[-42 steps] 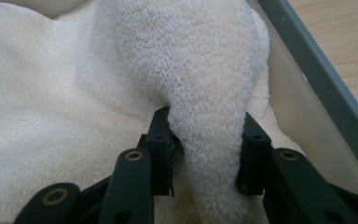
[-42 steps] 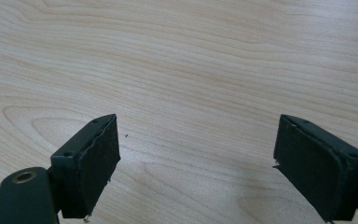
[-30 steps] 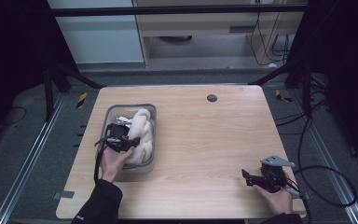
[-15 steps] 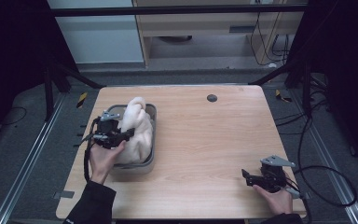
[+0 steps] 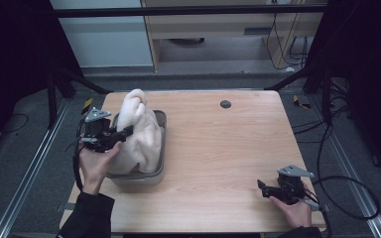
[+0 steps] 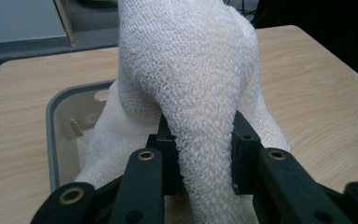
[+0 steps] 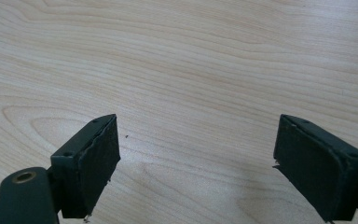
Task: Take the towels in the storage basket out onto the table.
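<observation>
A white knitted cloth [image 5: 138, 133] rises out of a grey plastic bin [image 5: 160, 148] at the table's left side. My left gripper [image 5: 124, 134] is shut on a fold of the cloth [image 6: 200, 116] and holds it up above the bin [image 6: 51, 121], with the rest draping down inside. Near the table's front right corner my right gripper [image 5: 262, 187] rests low over the wood. Its jaws stand wide apart with nothing between them, and the right gripper [image 7: 196, 163] looks straight down at bare wood grain.
A small dark round hole [image 5: 225, 104] sits near the table's far edge. Cables [image 5: 347, 183] trail off the right side of the table. Metal frame rails [image 5: 34, 163] run along the left. A shelf unit [image 5: 218, 29] stands beyond the table.
My left gripper has lifted the cloth up and out of the bin, moving left and higher. The right gripper has stayed in place.
</observation>
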Demonstrator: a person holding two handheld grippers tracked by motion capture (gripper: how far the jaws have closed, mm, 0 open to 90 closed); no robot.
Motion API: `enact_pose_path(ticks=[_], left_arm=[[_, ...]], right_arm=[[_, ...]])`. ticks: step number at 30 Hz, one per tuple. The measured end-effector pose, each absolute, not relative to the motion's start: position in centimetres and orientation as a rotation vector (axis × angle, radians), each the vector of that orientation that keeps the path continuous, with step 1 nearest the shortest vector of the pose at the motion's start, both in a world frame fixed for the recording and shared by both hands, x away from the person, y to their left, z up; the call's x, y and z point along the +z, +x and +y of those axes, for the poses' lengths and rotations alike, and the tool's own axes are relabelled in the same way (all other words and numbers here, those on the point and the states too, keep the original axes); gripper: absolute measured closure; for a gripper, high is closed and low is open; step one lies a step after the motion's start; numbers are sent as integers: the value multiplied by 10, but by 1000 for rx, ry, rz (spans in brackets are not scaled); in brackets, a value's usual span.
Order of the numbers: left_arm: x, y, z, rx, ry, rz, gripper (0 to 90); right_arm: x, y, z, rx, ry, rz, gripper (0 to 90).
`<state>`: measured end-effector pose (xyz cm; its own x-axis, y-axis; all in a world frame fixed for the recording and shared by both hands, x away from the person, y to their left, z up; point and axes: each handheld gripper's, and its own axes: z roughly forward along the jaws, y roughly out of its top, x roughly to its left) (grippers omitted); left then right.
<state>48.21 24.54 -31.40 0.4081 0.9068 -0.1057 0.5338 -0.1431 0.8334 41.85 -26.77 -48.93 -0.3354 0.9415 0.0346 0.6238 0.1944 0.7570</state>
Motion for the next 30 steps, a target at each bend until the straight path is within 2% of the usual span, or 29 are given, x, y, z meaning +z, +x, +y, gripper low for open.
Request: enact_pose_path(ticks=[30], left_arm=[[-255,469,250,570,1749,1158,703]], right_arm=[[-488,418,-269,968,1453,2027,141]])
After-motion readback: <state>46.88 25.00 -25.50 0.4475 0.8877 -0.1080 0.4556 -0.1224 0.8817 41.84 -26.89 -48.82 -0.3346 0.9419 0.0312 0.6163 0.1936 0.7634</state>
